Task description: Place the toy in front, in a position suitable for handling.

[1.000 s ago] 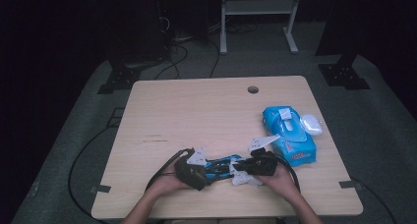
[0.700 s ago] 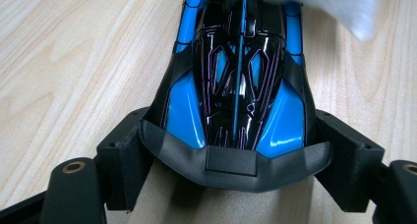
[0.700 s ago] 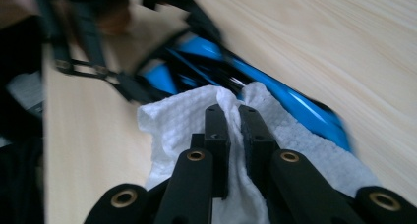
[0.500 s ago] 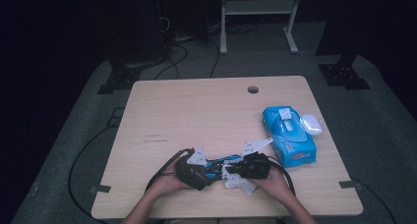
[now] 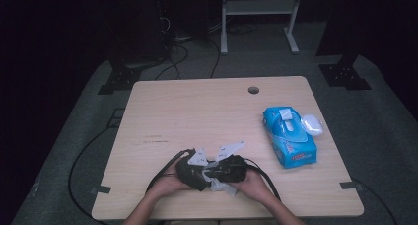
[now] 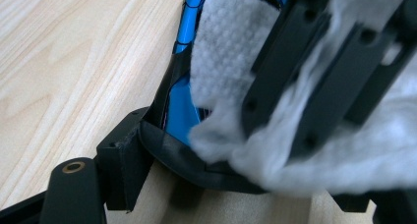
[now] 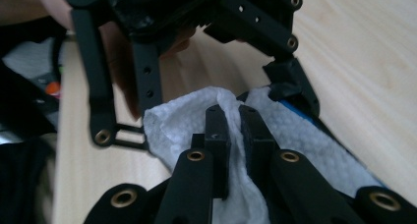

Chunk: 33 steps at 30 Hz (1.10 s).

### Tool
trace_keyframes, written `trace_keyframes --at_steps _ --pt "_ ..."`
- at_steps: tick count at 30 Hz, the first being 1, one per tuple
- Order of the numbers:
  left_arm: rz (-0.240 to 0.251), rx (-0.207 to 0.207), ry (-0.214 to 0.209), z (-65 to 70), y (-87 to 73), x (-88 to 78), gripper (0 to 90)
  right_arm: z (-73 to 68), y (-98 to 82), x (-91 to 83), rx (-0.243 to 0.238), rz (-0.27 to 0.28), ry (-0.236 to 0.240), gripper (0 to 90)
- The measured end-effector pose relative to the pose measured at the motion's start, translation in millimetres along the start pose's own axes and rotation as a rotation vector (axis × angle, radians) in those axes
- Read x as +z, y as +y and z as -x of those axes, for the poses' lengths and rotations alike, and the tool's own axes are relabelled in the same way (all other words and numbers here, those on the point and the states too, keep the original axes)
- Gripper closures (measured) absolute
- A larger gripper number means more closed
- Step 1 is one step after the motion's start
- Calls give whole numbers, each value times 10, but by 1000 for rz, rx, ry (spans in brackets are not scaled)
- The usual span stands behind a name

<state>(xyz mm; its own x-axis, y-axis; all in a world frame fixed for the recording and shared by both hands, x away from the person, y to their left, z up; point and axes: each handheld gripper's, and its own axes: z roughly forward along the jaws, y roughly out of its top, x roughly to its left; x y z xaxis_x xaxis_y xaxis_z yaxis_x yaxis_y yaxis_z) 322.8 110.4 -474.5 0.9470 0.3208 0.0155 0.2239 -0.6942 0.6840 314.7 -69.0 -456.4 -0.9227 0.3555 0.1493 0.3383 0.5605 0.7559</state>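
A white textured wipe (image 7: 194, 118) is pinched by the right gripper (image 7: 235, 117); a shiny blue object (image 6: 183, 98) with a black rim — largely covered, unidentifiable — is clamped by the left gripper (image 5: 190, 169).

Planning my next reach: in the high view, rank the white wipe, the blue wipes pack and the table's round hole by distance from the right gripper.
1. White wipe: clamped in the right gripper, near edge.
2. Blue wipes pack: right side.
3. Round hole: far edge.

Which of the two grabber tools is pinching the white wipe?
The right gripper: its jaws are shut on the white wipe. The left gripper holds a shiny blue object instead.
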Motion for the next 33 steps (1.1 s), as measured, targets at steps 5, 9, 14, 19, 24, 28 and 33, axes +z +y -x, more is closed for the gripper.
trace_keyframes --at_steps 5,9,14,19,24,28,33 --pt "4 -4 4 -1 10 13 235 115 6 -28 71 12 20 835" --pt "1 -3 2 -1 9 9 235 59 54 6 57 17 -1 835" --pt "3 -5 2 0 8 10 235 50 108 -12 46 31 -45 835" --pt "1 -3 2 1 6 8 235 250 55 -79 128 33 -131 838" --pt "-1 -3 0 -2 6 6 235 256 69 12 152 37 -87 838" --pt "-1 -2 3 -2 6 5 235 285 87 9 146 14 -71 839" --pt "1 4 2 -5 5 5 236 394 -7 -177 167 8 -138 838"
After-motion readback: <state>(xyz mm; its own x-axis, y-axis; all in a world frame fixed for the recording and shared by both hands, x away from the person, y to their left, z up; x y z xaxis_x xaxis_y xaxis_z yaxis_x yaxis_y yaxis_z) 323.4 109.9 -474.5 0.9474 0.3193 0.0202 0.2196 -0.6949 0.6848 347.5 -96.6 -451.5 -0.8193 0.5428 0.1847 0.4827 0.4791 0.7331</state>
